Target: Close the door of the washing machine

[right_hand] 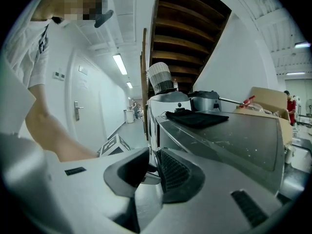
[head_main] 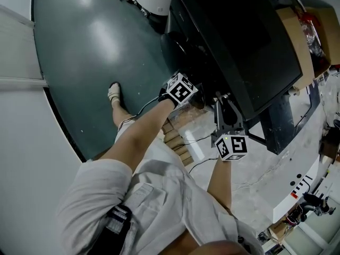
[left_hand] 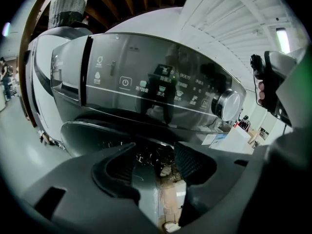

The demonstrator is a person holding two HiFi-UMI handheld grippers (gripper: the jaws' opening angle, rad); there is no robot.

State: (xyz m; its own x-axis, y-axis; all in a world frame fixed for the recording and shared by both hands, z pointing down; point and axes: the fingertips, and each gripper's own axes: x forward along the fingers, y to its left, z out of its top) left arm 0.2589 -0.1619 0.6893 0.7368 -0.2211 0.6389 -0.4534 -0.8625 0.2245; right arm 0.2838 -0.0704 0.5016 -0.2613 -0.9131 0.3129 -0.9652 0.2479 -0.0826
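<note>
Dark-grey washing machine (head_main: 249, 52) cut off at head view's top edge. Door (left_hand: 92, 130) made out only as dark curved rim under machine's control panel (left_hand: 146, 89); hinge hidden. Left gripper (left_hand: 155, 152) held at machine's front, jaws well apart, grey edge (left_hand: 146, 194) between, unpinched. Right gripper (right_hand: 152, 155) at machine's corner, jaws closed on thin pale strip (right_hand: 150, 178). Teal floor (head_main: 90, 62) spread wide left of machine.

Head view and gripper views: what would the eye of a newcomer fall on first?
Most striking is the glossy control panel of the washing machine, with its silver dial. It fills the left gripper view beyond the open jaws of the left gripper. In the head view, both grippers' black-and-white marker cubes stand out against the dark machine, the right gripper near its front edge.
</note>
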